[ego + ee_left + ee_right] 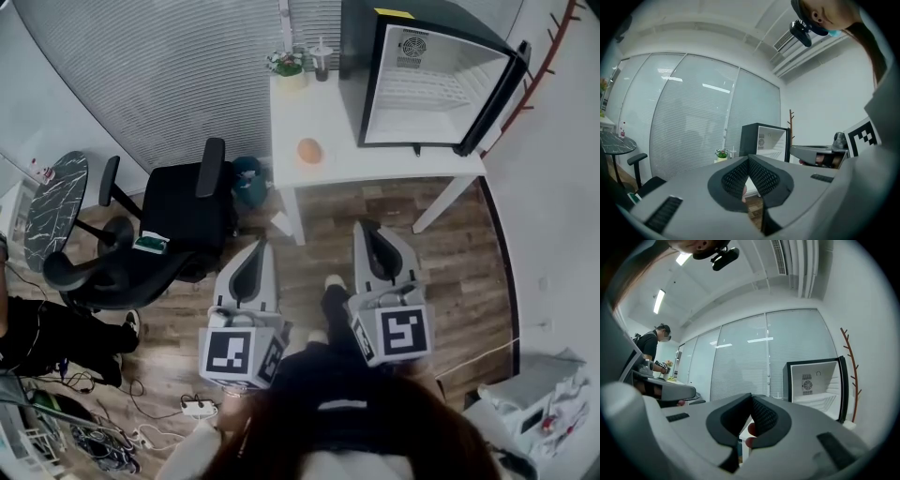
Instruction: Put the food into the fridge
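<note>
A round orange food item [309,150] lies on the white table [375,159], left of a small black fridge [422,84] whose door stands wide open on a white inside. My left gripper [263,242] and right gripper [361,225] hover over the wooden floor, short of the table's front edge and pointing at it. Both are shut with nothing between the jaws. In the left gripper view the closed jaws [748,159] point toward the fridge [764,143]. The right gripper view shows its closed jaws [751,397], with the open fridge [815,387] to the right.
A potted plant [286,66] and a cup [322,61] stand at the table's back. A black office chair [159,225] is on the left, with a teal bin [248,178] beside the table leg. Cables and a power strip [197,408] lie on the floor. Another person [654,345] stands far left.
</note>
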`<action>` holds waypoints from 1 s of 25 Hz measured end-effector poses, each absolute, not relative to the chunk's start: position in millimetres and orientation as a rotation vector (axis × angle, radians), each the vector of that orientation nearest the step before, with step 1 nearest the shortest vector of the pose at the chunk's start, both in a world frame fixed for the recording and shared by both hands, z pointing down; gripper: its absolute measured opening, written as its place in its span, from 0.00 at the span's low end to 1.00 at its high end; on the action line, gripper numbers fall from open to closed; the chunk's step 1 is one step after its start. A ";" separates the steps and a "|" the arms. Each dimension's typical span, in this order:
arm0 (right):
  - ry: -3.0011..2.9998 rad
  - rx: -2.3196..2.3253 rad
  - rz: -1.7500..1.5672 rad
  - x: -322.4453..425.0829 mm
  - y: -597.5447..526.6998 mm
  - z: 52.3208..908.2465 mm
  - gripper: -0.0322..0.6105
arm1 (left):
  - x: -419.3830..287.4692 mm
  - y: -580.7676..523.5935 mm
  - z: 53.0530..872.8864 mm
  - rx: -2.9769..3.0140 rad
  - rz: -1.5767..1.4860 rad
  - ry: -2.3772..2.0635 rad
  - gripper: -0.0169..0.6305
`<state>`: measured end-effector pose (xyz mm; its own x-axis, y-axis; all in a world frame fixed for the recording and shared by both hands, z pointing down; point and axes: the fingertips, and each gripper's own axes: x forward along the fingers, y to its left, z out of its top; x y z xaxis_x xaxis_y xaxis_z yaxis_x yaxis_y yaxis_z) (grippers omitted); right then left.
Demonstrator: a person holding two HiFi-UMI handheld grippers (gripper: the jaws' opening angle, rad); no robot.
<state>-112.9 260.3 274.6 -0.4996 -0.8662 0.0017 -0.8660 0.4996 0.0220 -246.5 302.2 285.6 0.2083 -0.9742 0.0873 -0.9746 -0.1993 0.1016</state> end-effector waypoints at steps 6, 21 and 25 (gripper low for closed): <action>-2.689 1.591 -0.028 -108.2 220.3 277.4 0.04 | -245.1 262.9 286.8 2.329 0.027 -1.909 0.03; -2.710 1.521 0.072 -108.4 125.1 295.8 0.04 | -243.5 168.8 305.6 2.286 0.137 -1.900 0.02; -2.716 1.477 0.088 -107.9 104.2 302.0 0.04 | -243.0 146.2 307.2 2.274 0.148 -1.908 0.03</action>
